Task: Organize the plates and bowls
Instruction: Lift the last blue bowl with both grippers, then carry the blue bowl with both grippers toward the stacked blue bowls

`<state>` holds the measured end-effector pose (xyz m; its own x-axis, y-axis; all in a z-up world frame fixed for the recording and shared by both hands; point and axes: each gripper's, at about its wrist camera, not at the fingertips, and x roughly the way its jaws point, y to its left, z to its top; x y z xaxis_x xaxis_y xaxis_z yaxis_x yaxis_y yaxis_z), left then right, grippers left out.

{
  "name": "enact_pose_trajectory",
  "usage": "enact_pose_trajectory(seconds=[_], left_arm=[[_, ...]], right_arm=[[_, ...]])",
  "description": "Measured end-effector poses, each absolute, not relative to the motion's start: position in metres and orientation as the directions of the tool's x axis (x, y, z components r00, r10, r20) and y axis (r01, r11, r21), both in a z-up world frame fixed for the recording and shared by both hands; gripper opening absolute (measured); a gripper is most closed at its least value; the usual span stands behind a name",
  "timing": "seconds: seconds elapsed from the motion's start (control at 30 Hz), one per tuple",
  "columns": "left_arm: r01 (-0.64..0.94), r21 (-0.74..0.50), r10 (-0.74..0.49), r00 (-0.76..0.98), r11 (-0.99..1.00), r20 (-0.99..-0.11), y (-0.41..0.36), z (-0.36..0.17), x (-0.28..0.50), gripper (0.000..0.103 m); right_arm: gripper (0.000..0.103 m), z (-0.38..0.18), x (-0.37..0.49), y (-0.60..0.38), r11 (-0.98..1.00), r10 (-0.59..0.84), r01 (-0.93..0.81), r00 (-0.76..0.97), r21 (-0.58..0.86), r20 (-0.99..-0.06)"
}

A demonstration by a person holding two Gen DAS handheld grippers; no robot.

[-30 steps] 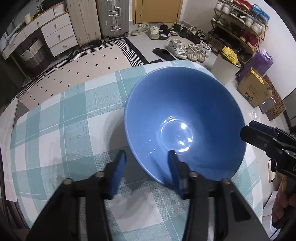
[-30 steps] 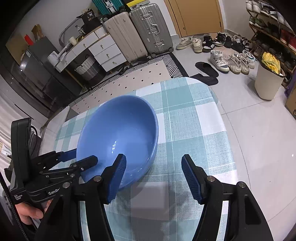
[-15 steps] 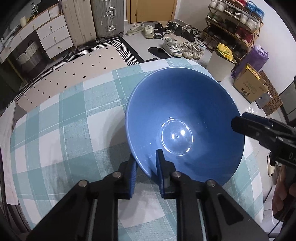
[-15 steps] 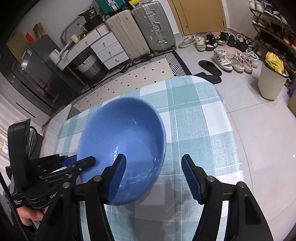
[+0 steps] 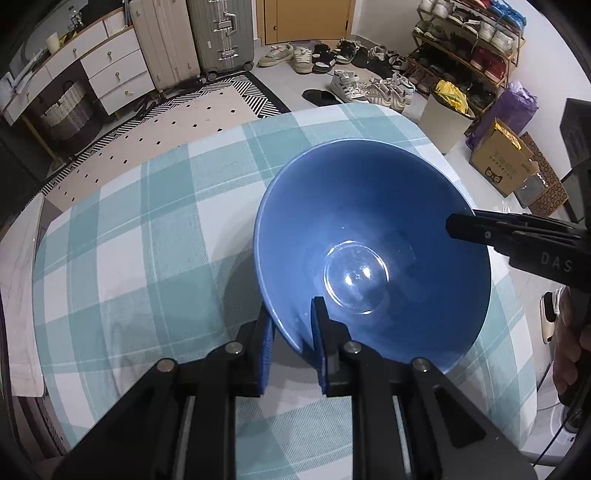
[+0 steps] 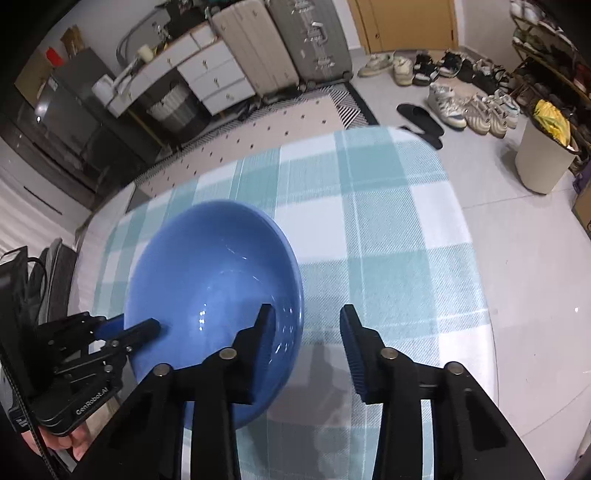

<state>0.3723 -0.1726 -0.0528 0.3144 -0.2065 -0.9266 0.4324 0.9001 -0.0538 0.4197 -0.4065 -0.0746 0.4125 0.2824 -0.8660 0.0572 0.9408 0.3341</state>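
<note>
a blue bowl [image 5: 373, 254] sits tilted over the teal checked tablecloth [image 5: 147, 229], toward the table's right side. beyond the far edge lie a patterned rug [image 5: 177, 122], suitcases [image 5: 221, 33], scattered shoes [image 5: 347, 79] and a white bin [image 6: 543, 162]. the left gripper [image 5: 291, 332] is clamped on the bowl's near rim, one pad inside, one outside. the right gripper [image 6: 308, 332] has just been narrowing; its fingers straddle the opposite rim at a moderate gap, not pressing.

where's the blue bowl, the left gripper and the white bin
blue bowl [image 5: 369, 229], left wrist view, on its inner wall
left gripper [image 5: 293, 334], left wrist view, between its fingertips at the bowl's rim
white bin [image 6: 541, 166], right wrist view, on its side wall
</note>
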Motion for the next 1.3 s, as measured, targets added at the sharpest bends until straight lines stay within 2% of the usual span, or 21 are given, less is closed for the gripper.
enact_pose_trajectory(seconds=[0.17, 0.47, 1.3], left_arm=[[0.424, -0.063, -0.21, 0.308, 0.903, -0.928, -0.162, -0.053, 0.364, 0.017], [0.414, -0.079, -0.225, 0.317, 0.907, -0.921, -0.15, -0.048, 0.352, 0.017], [0.403, -0.084, -0.236, 0.344, 0.911, -0.909, -0.134, -0.02, 0.306, 0.017]], right_arm=[[0.031, -0.078, 0.415, -0.39, 0.948, 0.283, 0.027, 0.378, 0.316, -0.882], [0.012, -0.083, 0.41, -0.367, 0.961, 0.267, -0.014, 0.316, 0.277, -0.911], [0.012, -0.044, 0.36, -0.35, 0.972, 0.228, -0.02, 0.341, 0.235, -0.912]])
